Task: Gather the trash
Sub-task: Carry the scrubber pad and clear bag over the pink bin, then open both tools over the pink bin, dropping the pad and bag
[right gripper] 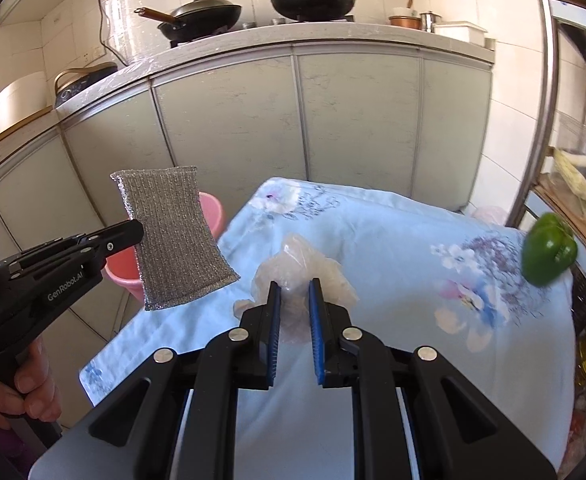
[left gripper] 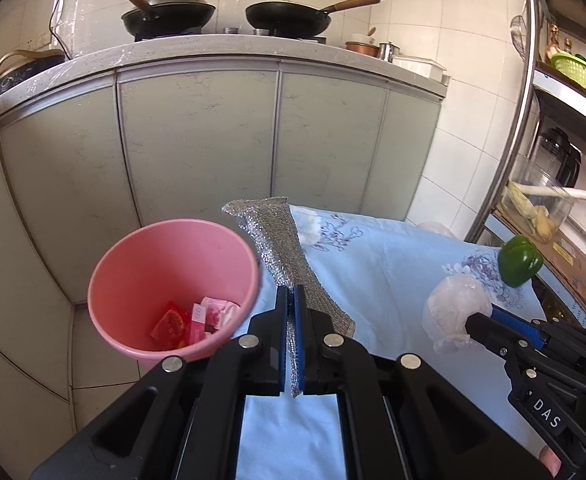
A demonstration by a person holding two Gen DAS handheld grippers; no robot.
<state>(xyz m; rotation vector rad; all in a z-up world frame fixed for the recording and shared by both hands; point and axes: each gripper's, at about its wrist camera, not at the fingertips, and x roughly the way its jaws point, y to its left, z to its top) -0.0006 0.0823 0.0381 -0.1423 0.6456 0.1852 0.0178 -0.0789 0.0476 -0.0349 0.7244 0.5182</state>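
The left gripper (left gripper: 291, 296), lettered "GenRobot.AI", is clamped on a silver mesh cloth (right gripper: 173, 236) beside the pink bin (left gripper: 173, 284) that holds red wrappers (left gripper: 191, 322). The right gripper (right gripper: 295, 292), marked "DAS", pinches a crumpled plastic bag (right gripper: 301, 268) above the floral tablecloth (right gripper: 393, 240).

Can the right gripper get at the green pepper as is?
Probably not yet: the right gripper is shut on a crumpled plastic bag. The path over the cloth to the green pepper looks free, but the jaws are full.
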